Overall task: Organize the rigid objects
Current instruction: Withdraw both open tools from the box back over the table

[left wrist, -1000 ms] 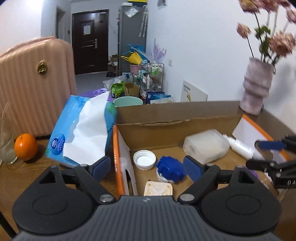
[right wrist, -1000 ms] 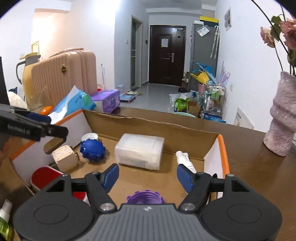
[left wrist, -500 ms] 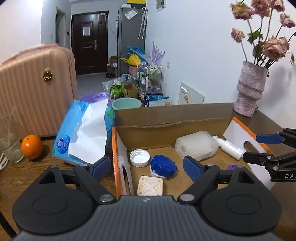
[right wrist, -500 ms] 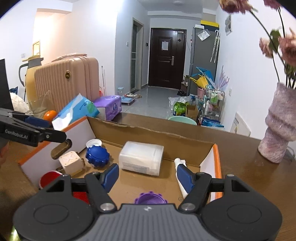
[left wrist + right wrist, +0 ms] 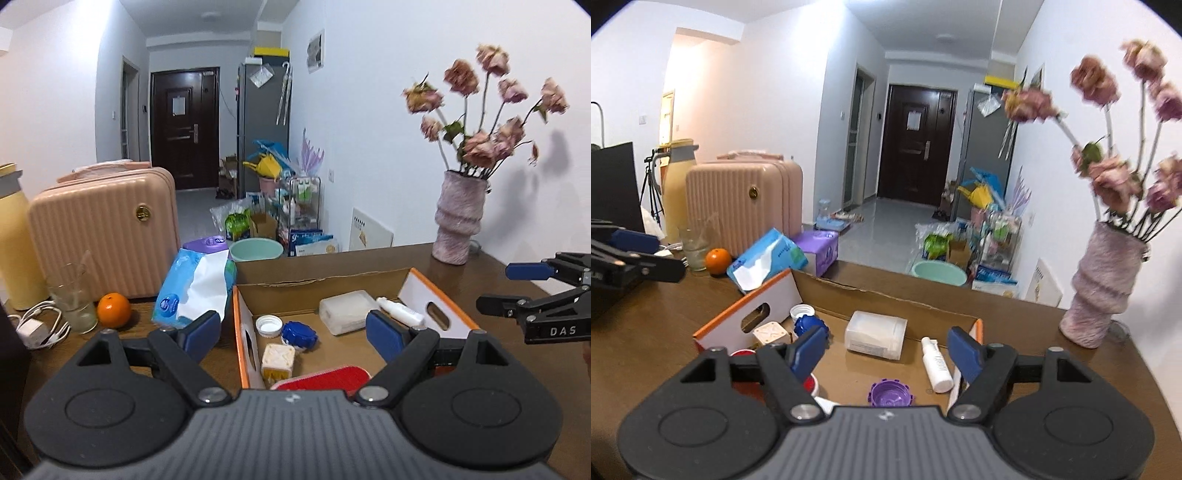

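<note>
Cardboard box (image 5: 886, 301) holds white case (image 5: 875, 334), bottle (image 5: 935, 363), purple cap (image 5: 889, 393), perhaps 2 more caps; both grippers spread, empty.

The tabletop (image 5: 369, 258) is dark wood with a slight sheen. The box (image 5: 886, 299) is matt brown cardboard with raw torn edges; its end flaps are coated white with orange rims. Inside it, the frosted case (image 5: 876, 334), the blue cap (image 5: 300, 333) and the purple cap (image 5: 889, 393) are smooth plastic. The suitcase (image 5: 107, 230) is ribbed hard shell with a satin finish. The vase (image 5: 1106, 288) looks rough and mottled. The drinking glass (image 5: 74, 304) is clear glass.
</note>
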The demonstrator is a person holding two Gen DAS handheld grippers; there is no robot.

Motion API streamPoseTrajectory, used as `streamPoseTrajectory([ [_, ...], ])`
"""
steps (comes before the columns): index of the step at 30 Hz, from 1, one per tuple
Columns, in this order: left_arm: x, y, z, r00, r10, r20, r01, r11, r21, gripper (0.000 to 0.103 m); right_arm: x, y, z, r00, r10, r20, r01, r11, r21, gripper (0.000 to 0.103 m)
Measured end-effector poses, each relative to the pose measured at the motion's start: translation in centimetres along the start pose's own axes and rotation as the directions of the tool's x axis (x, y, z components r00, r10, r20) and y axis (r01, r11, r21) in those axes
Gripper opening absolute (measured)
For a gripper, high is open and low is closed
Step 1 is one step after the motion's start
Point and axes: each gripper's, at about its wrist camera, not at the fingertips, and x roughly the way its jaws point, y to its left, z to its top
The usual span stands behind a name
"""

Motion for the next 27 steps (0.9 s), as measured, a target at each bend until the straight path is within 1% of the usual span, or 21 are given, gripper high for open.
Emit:
streamPoseTrajectory([
  [4, -3.0, -1.0, -2.1, 1.0, -0.017, 0.008, 0.018, 0.999, -0.035, 0.088, -3.4, 1.1, -1.8, 1.0, -0.006, 0.021, 0.006, 1.0, 0.012, 0.075],
  [7, -5.6, -1.7, -4.2, 0.999, -0.006, 0.044, 0.009, 0.997, -0.075, 0.088, -6.2, 1.9, -3.5, 0.999, -0.013, 0.049, 0.011, 0.999, 0.043, 0.075],
  [9, -7.2, -2.1, -5.8, 0.998, -0.005, 0.068, 0.012, 0.995, -0.098, 0.089, -8.6, 2.6, -4.9, 0.996, -0.019, 0.084, 0.014, 0.998, 0.064, 0.076],
  [11, -9.1, -2.9, -7.5, 0.996, -0.002, 0.093, 0.011, 0.996, -0.093, 0.089, -10.6, 3.2, -6.3, 0.993, -0.032, 0.109, 0.023, 0.996, 0.083, 0.077],
  [13, -11.1, -3.6, -9.2, 0.993, 0.019, 0.118, -0.009, 0.996, -0.087, 0.089, -12.4, 3.8, -7.7, 0.991, -0.043, 0.128, 0.03, 0.995, 0.1, 0.077],
  [19, -17.5, -5.4, -14.2, 0.983, 0.04, 0.178, -0.027, 0.997, -0.074, 0.091, -18.2, 6.2, -12.2, 0.986, -0.067, 0.152, 0.046, 0.989, 0.139, 0.077],
  [23, -22.0, -6.0, -18.4, 0.974, 0.072, 0.214, -0.058, 0.996, -0.073, 0.093, -22.4, 8.2, -15.7, 0.979, -0.08, 0.186, 0.046, 0.982, 0.181, 0.083],
  [25, -23.3, -5.9, -20.0, 0.977, 0.061, 0.204, -0.046, 0.996, -0.079, 0.093, -23.9, 9.1, -17.6, 0.98, -0.075, 0.186, 0.034, 0.976, 0.214, 0.083],
  [27, -23.5, -6.0, -20.3, 0.983, 0.022, 0.183, -0.009, 0.997, -0.071, 0.093, -24.9, 10.0, -19.3, 0.984, -0.049, 0.169, 0.008, 0.971, 0.238, 0.083],
])
